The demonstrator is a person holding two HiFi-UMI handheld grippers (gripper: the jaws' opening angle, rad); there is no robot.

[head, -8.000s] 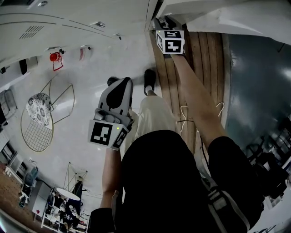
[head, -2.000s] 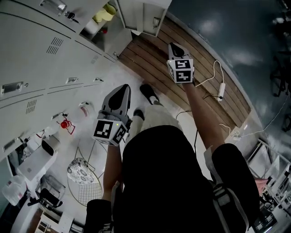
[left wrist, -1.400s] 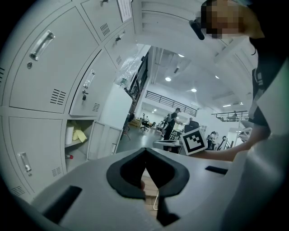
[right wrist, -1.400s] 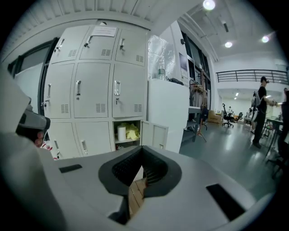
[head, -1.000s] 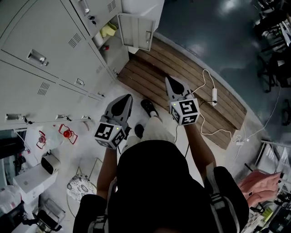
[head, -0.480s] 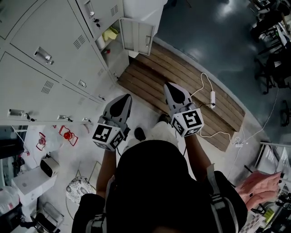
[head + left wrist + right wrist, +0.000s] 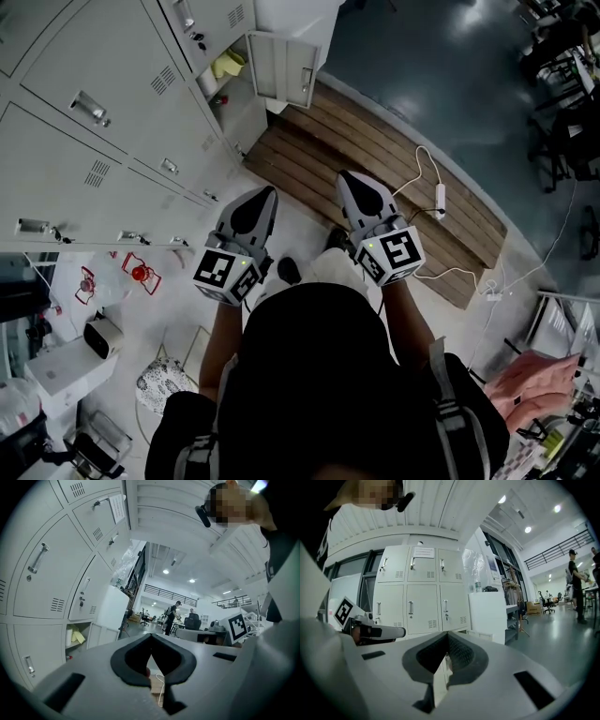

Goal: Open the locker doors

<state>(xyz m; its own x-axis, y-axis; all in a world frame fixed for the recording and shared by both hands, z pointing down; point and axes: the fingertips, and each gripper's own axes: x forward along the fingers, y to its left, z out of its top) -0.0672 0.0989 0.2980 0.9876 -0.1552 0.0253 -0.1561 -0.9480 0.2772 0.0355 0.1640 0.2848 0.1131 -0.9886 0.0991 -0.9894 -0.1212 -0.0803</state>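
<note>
Grey steel locker bank [image 7: 103, 66] runs along the left of the wooden platform [image 7: 309, 150]. Most doors in view are shut, with nothing on their handles [image 7: 86, 108]. One open door [image 7: 286, 67] stands at the platform's far-left end, with something yellow [image 7: 223, 66] in the compartment beside it.

Left gripper [image 7: 265, 194] hangs over bare floor just left of the platform, jaws pinched together on nothing. Right gripper [image 7: 349, 180] is over the platform's middle, jaws likewise tip to tip, empty. Both are carried low, well apart from any handle. My read: moving between doors, not mid-pull.

Clutter left of the platform at the locker foot: red item [image 7: 141, 275] and wire-frame thing [image 7: 161, 386], which may crowd the lower doors. White cable [image 7: 420, 169] trails across the platform's right part, a trip risk. Another person's hand [image 7: 539, 380] is well right of the platform.
</note>
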